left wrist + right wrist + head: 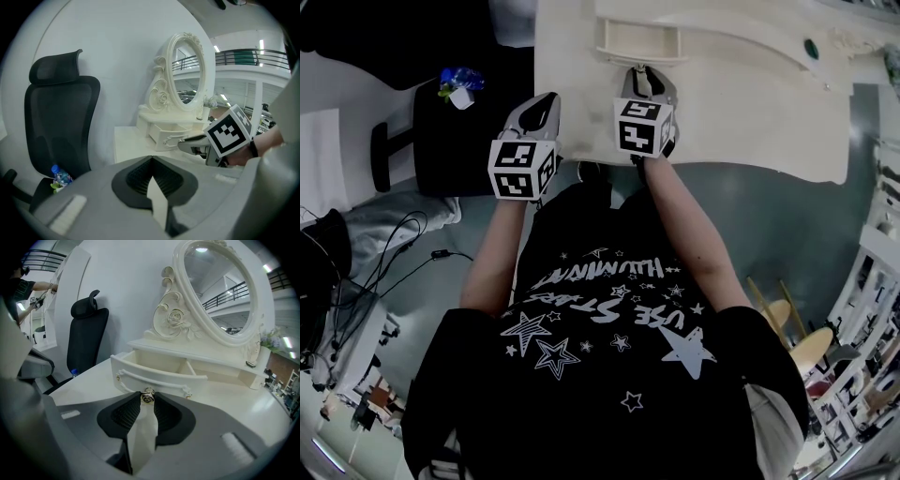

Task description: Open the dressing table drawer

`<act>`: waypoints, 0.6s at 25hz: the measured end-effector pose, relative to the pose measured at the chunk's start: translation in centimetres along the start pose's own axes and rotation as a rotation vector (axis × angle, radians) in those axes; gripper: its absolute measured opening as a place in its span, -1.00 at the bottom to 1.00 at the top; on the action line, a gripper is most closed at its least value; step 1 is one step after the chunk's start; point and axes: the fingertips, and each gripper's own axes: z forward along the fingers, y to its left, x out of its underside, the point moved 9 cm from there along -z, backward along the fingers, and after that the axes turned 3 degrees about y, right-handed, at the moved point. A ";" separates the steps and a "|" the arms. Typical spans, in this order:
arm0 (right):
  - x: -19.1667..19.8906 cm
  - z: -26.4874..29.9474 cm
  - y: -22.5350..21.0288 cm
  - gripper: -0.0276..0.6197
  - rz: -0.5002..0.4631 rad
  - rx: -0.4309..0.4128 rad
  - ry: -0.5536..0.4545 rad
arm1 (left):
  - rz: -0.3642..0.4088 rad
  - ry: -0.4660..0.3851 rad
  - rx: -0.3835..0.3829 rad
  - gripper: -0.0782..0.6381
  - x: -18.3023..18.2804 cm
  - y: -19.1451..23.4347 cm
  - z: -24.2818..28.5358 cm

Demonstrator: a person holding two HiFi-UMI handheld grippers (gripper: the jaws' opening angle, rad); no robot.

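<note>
The drawer (157, 367) stands pulled partway out of the low cabinet under the oval mirror (219, 287), at the back of the white worktop (750, 112). Its curved front faces the person, and a divider shows inside it. A small metal knob (148, 395) sits at the middle of the front, below a slim bar handle.

The right gripper (148, 402) is clamped on that knob: its dark fingers (123, 414) press on it from both sides. In the head view this gripper reaches over the worktop to the drawer's front, with its marker cube toward the person.

The left gripper (152, 159) hangs off to the left near the worktop's edge, well apart from the drawer. Its fingers meet at the tips with nothing between them.

A black chair (61, 117) stands left of the worktop, with a small bottle (60, 176) with a blue cap on its seat.
</note>
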 end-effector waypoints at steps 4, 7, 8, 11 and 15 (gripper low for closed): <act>-0.1 -0.3 0.0 -0.54 -0.001 0.003 -0.006 | -0.001 -0.004 -0.008 -0.78 -0.1 0.0 -0.4; -0.2 -0.4 -0.1 -0.54 -0.004 -0.005 -0.011 | -0.008 -0.008 -0.019 -0.78 -0.1 0.0 -0.6; -0.2 -0.4 -0.2 -0.54 -0.007 -0.009 -0.009 | -0.011 -0.009 -0.023 -0.78 -0.1 -0.1 -0.7; -0.4 -0.5 -0.3 -0.50 -0.020 -0.032 -0.017 | -0.019 -0.019 -0.040 -0.78 -0.1 -0.4 -1.0; -0.9 -1.0 -0.8 -0.30 -0.040 -0.085 -0.035 | -0.033 -0.029 -0.074 -0.78 -0.3 -1.0 -1.6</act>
